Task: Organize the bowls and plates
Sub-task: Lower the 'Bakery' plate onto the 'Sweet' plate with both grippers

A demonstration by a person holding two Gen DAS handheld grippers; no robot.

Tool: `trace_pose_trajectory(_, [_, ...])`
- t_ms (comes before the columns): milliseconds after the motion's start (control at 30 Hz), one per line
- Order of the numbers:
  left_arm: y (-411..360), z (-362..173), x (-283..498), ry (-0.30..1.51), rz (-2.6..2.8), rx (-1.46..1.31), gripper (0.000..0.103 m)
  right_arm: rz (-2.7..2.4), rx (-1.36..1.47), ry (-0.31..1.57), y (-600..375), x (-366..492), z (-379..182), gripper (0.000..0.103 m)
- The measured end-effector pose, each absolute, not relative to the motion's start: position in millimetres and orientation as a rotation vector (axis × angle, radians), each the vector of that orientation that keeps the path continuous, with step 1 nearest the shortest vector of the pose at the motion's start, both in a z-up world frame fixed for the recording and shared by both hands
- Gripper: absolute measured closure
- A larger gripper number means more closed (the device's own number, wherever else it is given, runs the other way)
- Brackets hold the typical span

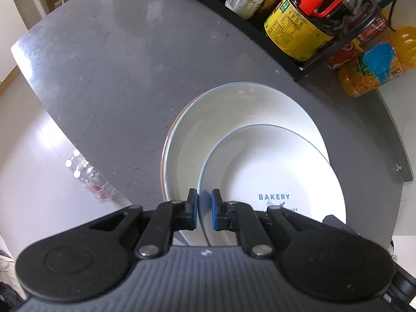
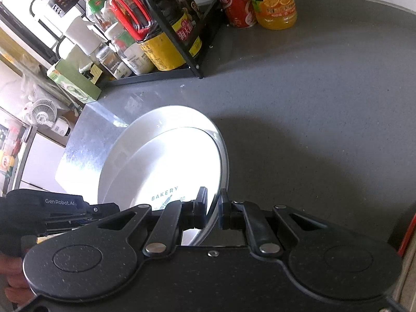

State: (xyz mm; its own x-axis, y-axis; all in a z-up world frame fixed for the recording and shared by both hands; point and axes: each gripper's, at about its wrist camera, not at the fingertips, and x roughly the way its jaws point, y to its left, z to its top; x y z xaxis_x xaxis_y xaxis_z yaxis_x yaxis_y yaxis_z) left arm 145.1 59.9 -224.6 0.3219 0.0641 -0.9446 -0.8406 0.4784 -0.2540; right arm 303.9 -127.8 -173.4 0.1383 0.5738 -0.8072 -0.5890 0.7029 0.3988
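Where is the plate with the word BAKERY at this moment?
The BAKERY plate sits over the larger white plate on the grey table, its rim between both grippers' fingers, below the condiment rack.

Place: you are working in a home kitchen.
Counter: a grey worktop [image 2: 312, 91] fills both frames.
Upper left, right view: a black rack [image 2: 182, 70] holds sauce and spice bottles.
Top centre: an orange juice bottle [image 2: 275, 2] stands beside a red can [image 2: 236, 5].

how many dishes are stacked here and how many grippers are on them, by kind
BAKERY plate: 1, on top
larger white dish under it: 1
dish with an orange rim at the bottom: 1
grippers on the BAKERY plate's rim: 2, left gripper and right gripper
Total: 3 dishes, 2 grippers
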Motion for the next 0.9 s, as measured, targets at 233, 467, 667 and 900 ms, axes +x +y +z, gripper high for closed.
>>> trace_pose_trajectory(233, [65.7,-228.1,146.5,1.077,0.712,-0.881,0.094,0.840,-0.055,1.164,-116.6,303.5,-176.1,0.095])
trace_pose_trajectory(467, [68.9,-231.4,149.3,1.077,0.722,-0.837,0.093,0.813,-0.096,1.170,-103.7,302.7,-176.9,0.093])
trace_pose_trajectory(667, [66.2,-231.1,152.6,1.069,0.723,-0.782,0.092,0.794,-0.099,1.182,-100.3,303.4,-177.4,0.093])
trace_pose_trajectory(900, [60.5,-231.5,155.5,1.072,0.720,-0.735,0.091,0.764,-0.080,1.232,-100.0,305.6,-174.4,0.090])
